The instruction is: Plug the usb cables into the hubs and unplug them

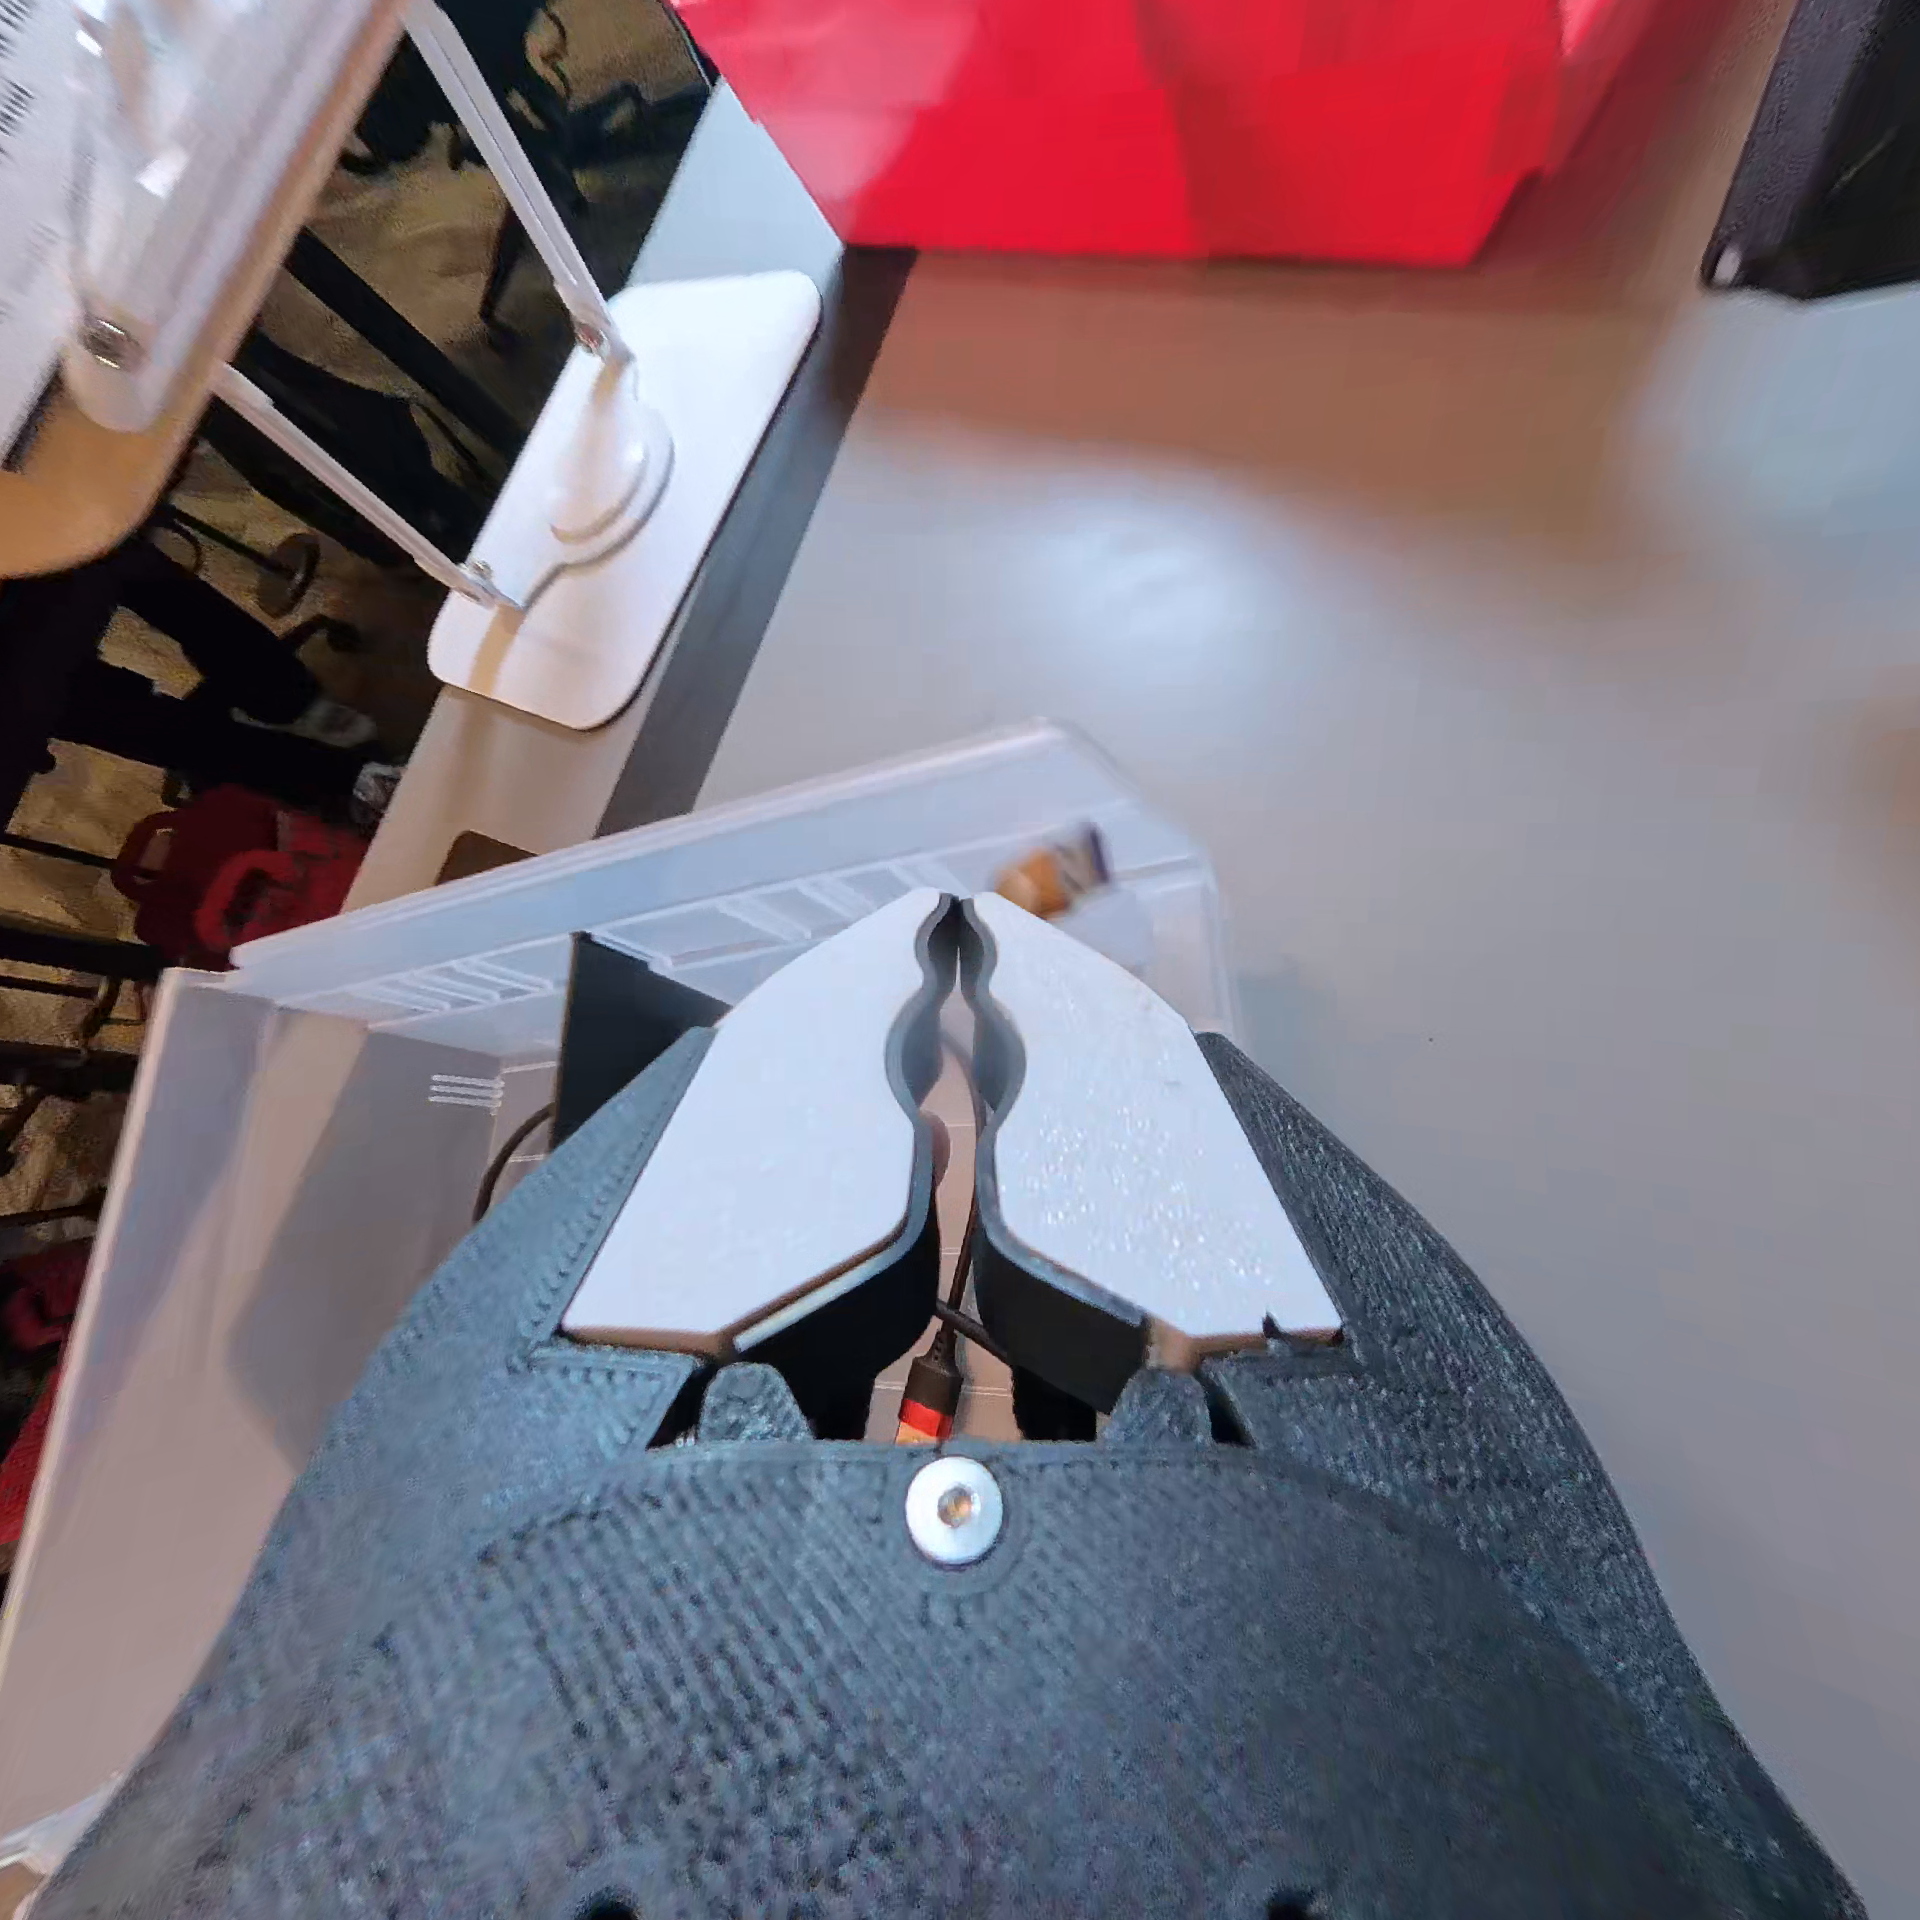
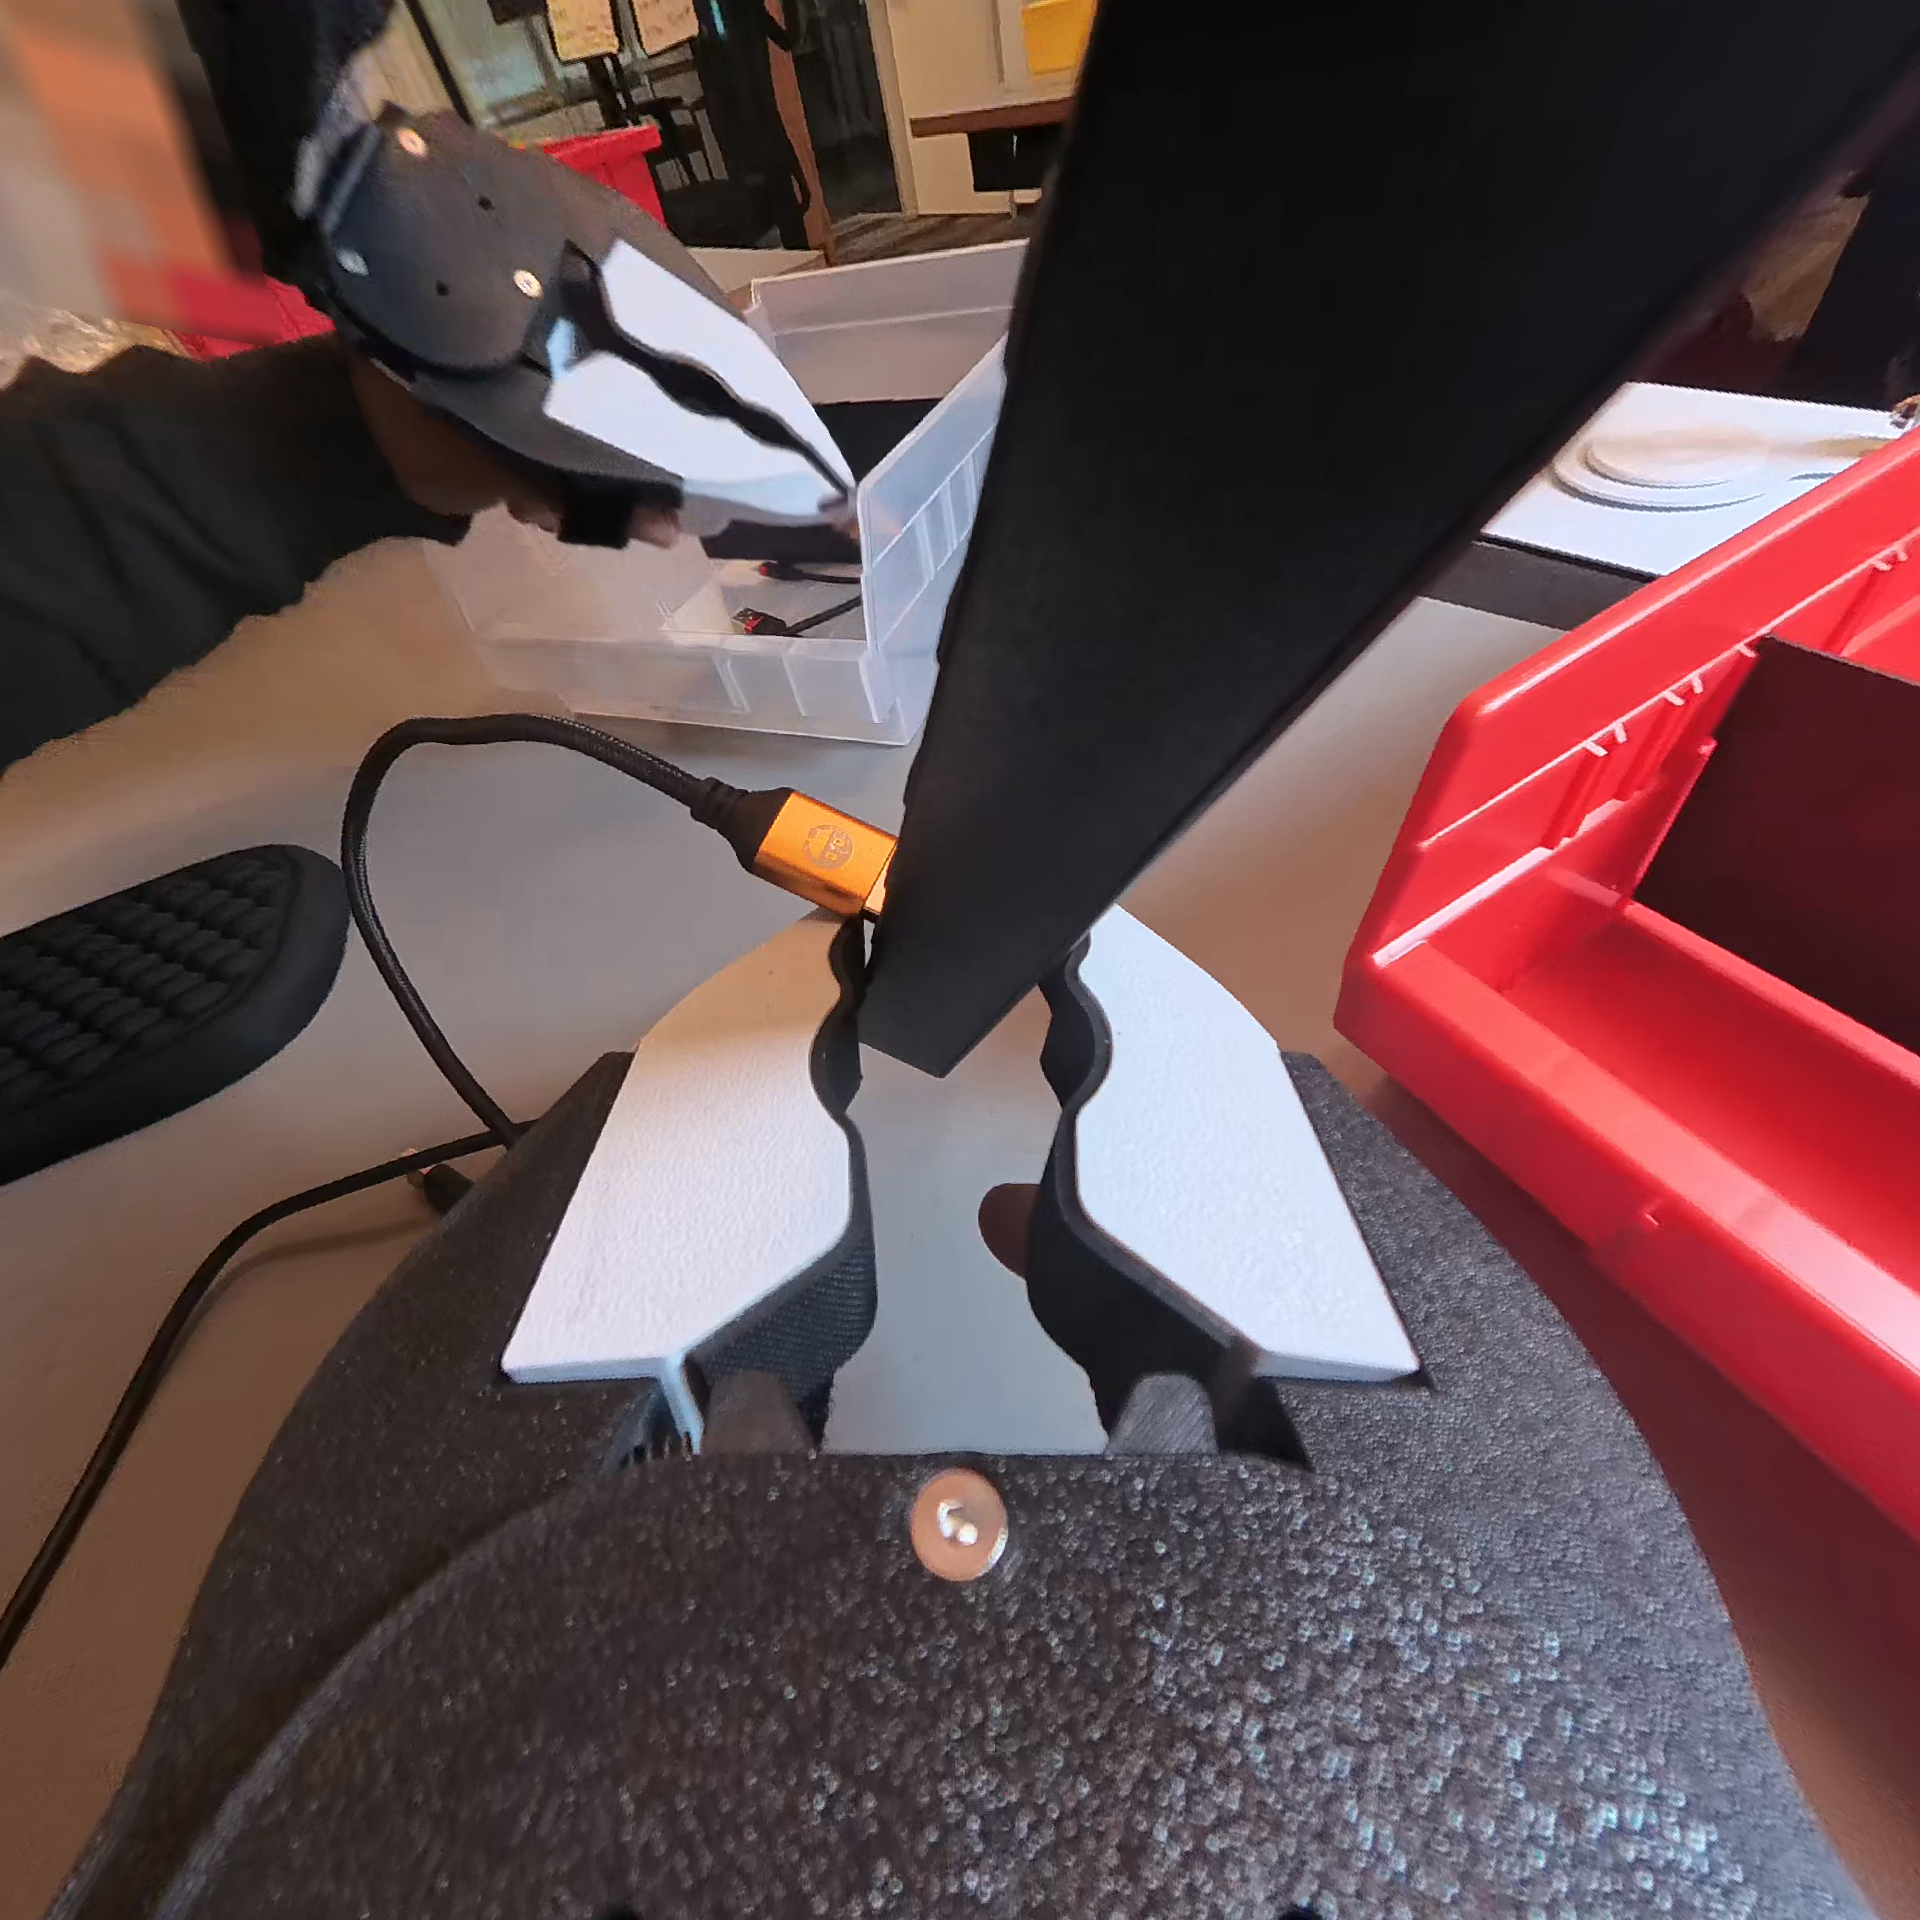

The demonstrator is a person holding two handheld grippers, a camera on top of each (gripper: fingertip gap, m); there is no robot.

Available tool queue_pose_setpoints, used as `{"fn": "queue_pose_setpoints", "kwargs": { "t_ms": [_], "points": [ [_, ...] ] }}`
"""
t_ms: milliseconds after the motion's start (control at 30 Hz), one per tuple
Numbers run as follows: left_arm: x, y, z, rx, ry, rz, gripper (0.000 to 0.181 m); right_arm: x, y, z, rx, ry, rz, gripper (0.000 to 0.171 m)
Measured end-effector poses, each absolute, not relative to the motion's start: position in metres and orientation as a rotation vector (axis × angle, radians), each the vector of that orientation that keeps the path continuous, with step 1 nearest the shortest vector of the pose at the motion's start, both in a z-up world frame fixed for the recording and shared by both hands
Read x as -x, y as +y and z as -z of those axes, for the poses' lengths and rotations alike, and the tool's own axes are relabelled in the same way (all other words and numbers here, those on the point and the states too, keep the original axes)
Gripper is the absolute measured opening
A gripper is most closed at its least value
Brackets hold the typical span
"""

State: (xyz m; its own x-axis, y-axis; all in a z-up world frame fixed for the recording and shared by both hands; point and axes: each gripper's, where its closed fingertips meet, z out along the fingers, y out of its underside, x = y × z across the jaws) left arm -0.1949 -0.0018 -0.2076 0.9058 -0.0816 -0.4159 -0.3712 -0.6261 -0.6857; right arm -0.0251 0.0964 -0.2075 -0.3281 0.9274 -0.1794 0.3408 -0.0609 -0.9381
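Note:
My right gripper (image 2: pixel 961 940) is shut on the lower end of a long black hub (image 2: pixel 1195 468), which rises tilted up and to the right. An orange USB plug (image 2: pixel 821 852) sits in the hub's left side, just above the fingertips. Its black braided cable (image 2: pixel 364 883) loops left and down to the table. My left gripper (image 1: pixel 956 925) is shut with nothing between its tips and hovers over a clear plastic bin (image 1: pixel 727 862). It also shows in the right wrist view (image 2: pixel 831 488). A red-and-black USB cable (image 1: pixel 925 1392) lies in that bin below the fingers, and shows in the right wrist view (image 2: pixel 758 621).
A red bin (image 2: pixel 1662 935) stands close on the right. A black textured pad (image 2: pixel 135 987) lies at the left. A white lamp base (image 1: pixel 634 488) stands on the table's far edge. A person's dark sleeve (image 2: pixel 156 540) reaches in from the left. Some 20 centimeters of space lies between my two pairs of fingers.

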Motion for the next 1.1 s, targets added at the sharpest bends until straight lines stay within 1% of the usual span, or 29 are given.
{"fn": "queue_pose_setpoints", "kwargs": {
  "t_ms": [133, 200, 267, 300, 367, 400, 467, 533, 633, 767, 900, 1033, 1100],
  "points": [
    [0.185, -0.01, 0.174, 2.147, 0.297, -0.428, 0.0, 0.025, 0.096, 0.206, 1.353, -1.679, -1.405, 0.032],
    [0.181, -0.015, 0.171, 2.166, 0.323, -0.454, 0.0, 0.025, 0.096, 0.205, 1.351, -1.676, -1.408, 0.032],
    [0.179, -0.019, 0.182, 2.228, 0.369, -0.489, 0.0, 0.025, 0.095, 0.205, 1.351, -1.674, -1.414, 0.032],
    [0.179, -0.018, 0.19, 2.255, 0.395, -0.504, 0.003, 0.024, 0.095, 0.205, 1.352, -1.674, -1.416, 0.032],
    [0.181, -0.017, 0.208, 2.331, 0.438, -0.526, 0.018, 0.024, 0.095, 0.205, 1.353, -1.676, -1.416, 0.032],
    [0.188, -0.016, 0.216, 2.366, 0.493, -0.585, 0.021, 0.024, 0.095, 0.205, 1.353, -1.676, -1.414, 0.032],
    [0.204, -0.016, 0.227, 2.399, 0.627, -0.703, 0.022, 0.024, 0.096, 0.205, 1.355, -1.673, -1.415, 0.032],
    [0.213, -0.014, 0.238, 2.43, 0.699, -0.68, 0.025, 0.024, 0.097, 0.204, 1.356, -1.665, -1.419, 0.032],
    [0.216, -0.007, 0.252, 2.408, 0.82, -0.636, 0.027, 0.025, 0.099, 0.205, 1.359, -1.661, -1.421, 0.032],
    [0.211, 0.005, 0.256, 2.356, 0.813, -0.545, 0.03, 0.027, 0.103, 0.206, 1.375, -1.654, -1.432, 0.032],
    [0.209, 0.005, 0.264, 2.341, 0.752, -0.439, 0.027, 0.028, 0.103, 0.207, 1.387, -1.652, -1.459, 0.032],
    [0.213, 0.007, 0.271, 2.373, 0.731, -0.451, 0.026, 0.028, 0.101, 0.208, 1.395, -1.659, -1.476, 0.032],
    [0.216, 0.007, 0.277, 2.392, 0.739, -0.497, 0.02, 0.028, 0.1, 0.208, 1.394, -1.661, -1.478, 0.032]
  ]
}}
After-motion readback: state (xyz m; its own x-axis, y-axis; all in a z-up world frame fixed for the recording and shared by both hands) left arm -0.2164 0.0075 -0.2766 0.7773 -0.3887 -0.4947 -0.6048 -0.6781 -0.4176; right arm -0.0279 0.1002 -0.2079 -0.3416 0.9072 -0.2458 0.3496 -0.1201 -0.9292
